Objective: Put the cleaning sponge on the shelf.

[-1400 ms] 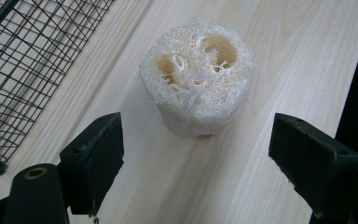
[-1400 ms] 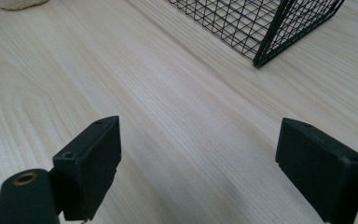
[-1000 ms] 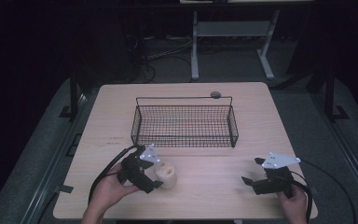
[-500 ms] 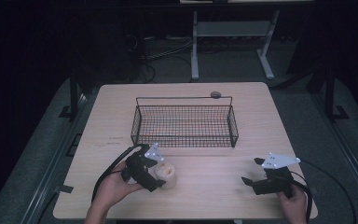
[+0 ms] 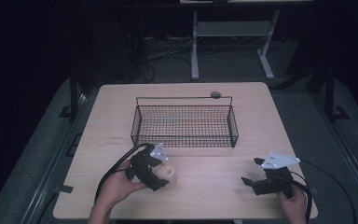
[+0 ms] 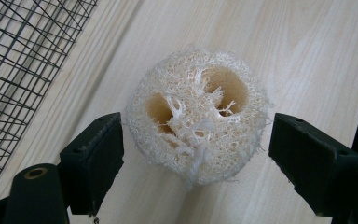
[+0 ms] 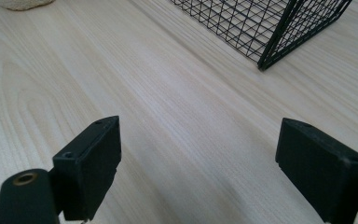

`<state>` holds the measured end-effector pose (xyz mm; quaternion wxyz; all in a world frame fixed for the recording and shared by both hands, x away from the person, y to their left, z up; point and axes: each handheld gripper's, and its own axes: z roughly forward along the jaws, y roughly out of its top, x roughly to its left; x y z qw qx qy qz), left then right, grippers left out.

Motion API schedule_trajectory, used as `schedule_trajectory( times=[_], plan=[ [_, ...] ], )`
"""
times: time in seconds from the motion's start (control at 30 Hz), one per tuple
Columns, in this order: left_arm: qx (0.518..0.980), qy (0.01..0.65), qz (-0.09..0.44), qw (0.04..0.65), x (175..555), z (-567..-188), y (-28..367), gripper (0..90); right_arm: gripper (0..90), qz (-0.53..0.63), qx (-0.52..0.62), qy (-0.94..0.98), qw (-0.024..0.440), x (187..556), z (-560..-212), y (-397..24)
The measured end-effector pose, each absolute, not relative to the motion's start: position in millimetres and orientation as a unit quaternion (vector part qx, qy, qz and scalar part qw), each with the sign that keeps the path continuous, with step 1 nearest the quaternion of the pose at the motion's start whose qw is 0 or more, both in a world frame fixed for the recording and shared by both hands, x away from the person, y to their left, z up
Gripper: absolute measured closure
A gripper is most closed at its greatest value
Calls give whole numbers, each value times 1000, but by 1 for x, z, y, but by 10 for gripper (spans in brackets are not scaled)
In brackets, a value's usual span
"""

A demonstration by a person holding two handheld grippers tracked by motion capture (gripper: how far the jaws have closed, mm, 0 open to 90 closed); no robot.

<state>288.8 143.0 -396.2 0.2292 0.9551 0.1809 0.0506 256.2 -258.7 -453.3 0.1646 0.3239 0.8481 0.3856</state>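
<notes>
The pale wooden desk (image 5: 261, 121) carries everything here. Toward its far middle stands a black wire basket (image 5: 185, 122), long side facing the person; in the left gripper view a part of its mesh (image 6: 23, 60) shows at the upper left, and in the right gripper view one corner (image 7: 279, 32) shows at the upper right.

On the near right of the desk the right gripper (image 5: 251, 183) rests in the person's hand, well apart from the basket. Its fingers (image 7: 93, 163) are spread wide and released, with bare wood between them.

On the near left, just in front of the basket, the left gripper (image 5: 164, 179) is held low over the desk. Its fingers (image 6: 95, 158) stand apart on either side of a loofah sponge (image 6: 198, 116). The left one lies right at the sponge's edge and the right one stands a little clear of it, so they are released, not clamped.

The loofah sponge (image 5: 166, 173) lies on the desk, round, cream and fibrous, its hollow end turned toward the camera in the left gripper view. A sliver of it (image 7: 23, 3) shows at the top left of the right gripper view.
</notes>
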Motion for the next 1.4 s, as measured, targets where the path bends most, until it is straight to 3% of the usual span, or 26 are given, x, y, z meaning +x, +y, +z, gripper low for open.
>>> schedule_trajectory(
  times=[1.07, 1.13, 1.4],
  plan=[
    [959, 188, 32, 208, 299, -409, 131, 177, 136, 387, 322, 848, 164, 256, -453, -258],
    [959, 186, 31, 210, 299, -409, 131, 233, 136, 386, 322, 848, 165, 256, -453, -258],
    [960, 185, 30, 207, 300, -408, 131, 256, 136, 387, 322, 848, 166, 256, -453, -258]
  ],
)
